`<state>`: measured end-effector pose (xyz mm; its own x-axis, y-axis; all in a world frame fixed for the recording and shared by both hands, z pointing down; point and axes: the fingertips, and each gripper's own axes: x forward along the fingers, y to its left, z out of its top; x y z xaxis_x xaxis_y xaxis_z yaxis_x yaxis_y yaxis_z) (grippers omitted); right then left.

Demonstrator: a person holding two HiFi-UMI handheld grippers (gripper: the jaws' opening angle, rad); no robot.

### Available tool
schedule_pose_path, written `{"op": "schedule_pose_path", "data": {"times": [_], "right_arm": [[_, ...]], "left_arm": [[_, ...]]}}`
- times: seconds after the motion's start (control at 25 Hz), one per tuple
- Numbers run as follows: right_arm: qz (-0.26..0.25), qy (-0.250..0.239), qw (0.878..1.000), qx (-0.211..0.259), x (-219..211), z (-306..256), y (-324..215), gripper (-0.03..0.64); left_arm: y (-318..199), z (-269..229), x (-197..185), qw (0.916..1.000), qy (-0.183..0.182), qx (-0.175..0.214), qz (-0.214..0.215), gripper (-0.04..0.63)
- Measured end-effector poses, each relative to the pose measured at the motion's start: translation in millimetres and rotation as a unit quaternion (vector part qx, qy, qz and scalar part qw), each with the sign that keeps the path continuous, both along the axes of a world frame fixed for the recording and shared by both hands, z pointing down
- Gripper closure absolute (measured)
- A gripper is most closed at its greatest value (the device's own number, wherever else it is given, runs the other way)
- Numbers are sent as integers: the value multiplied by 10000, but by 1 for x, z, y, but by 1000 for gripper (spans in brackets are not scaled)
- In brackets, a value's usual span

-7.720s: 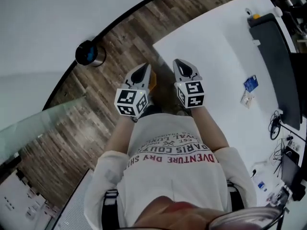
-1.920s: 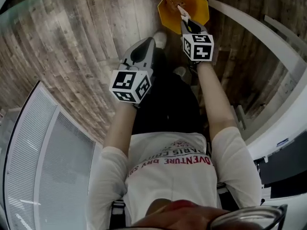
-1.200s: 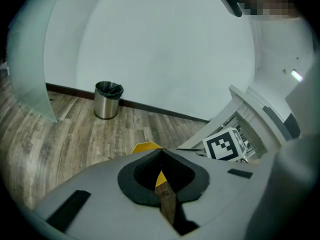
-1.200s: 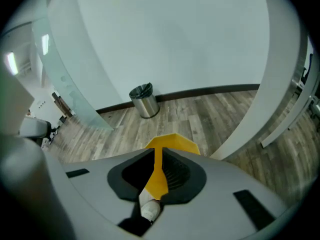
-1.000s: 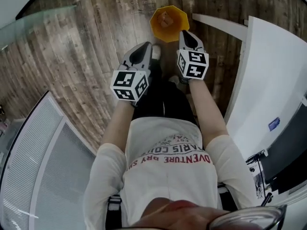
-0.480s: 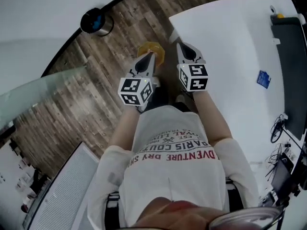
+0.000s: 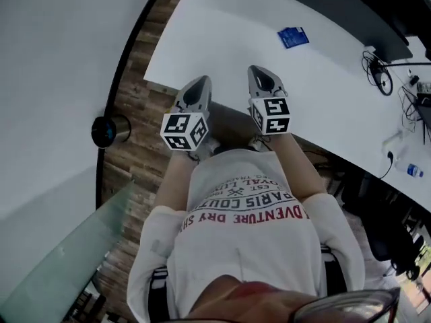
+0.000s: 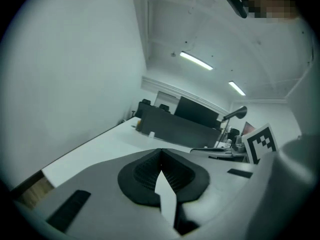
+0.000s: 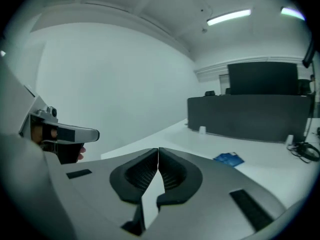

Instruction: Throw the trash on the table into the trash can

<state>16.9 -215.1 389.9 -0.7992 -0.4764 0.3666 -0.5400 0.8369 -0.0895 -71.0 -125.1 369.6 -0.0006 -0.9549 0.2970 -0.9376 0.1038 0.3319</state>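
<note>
The left hand-held gripper (image 7: 199, 85) and the right hand-held gripper (image 7: 260, 76) are held closed and empty over the near edge of the white counter (image 7: 222, 46). A blue packet (image 7: 293, 37) is seen lying flat farther along the counter, well apart from both

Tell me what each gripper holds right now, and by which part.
Nothing is held. The left gripper and the right gripper both have their jaws shut together, with nothing between them.
</note>
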Motion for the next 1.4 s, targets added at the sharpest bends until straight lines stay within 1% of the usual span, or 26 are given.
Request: {"op": "schedule_pose_path", "data": {"times": [0.12, 0.28, 0.4, 0.48, 0.56, 0.68, 0.8, 0.92, 1.12, 1.24, 1.4], "right_arm": [[783, 15, 9969, 95, 75, -7, -29, 589], [1659, 54, 9860, 147, 169, -10, -53, 589], [2004, 6, 9797, 102, 223, -8, -58, 589], [2117, -28, 9773, 85, 249, -7, -58, 589], [2224, -28, 9749, 101, 269, -6, -59, 589], [2364, -53, 9716, 116, 290, -7, -64, 589], [2313, -108, 9726, 182, 302, -12, -69, 589], [2294, -214, 9729, 211, 311, -18, -75, 589], [2183, -219, 9754, 210, 318, -17, -79, 589], [2003, -183, 9794, 193, 317, -13, -78, 589], [1902, -149, 9816, 94, 317, -5, -79, 589]], "left_arm": [[-40, -5, 54, 9975, -91, 72, 693, 572], [-86, -19, 124, 9894, -216, 286, 1410, 572], [-103, -31, 173, 9821, -323, 457, 1799, 572], [-108, -35, 201, 9773, -405, 535, 2010, 572], [-112, -38, 222, 9746, -469, 589, 2108, 572], [-117, -38, 244, 9725, -548, 604, 2180, 572], [-118, -40, 264, 9695, -648, 622, 2279, 572], [-123, -45, 275, 9682, -754, 668, 2288, 572], [-126, -44, 284, 9707, -752, 645, 2189, 572], [-126, -41, 289, 9732, -664, 619, 2114, 572], [-127, -31, 290, 9764, -530, 461, 2042, 572]]}}
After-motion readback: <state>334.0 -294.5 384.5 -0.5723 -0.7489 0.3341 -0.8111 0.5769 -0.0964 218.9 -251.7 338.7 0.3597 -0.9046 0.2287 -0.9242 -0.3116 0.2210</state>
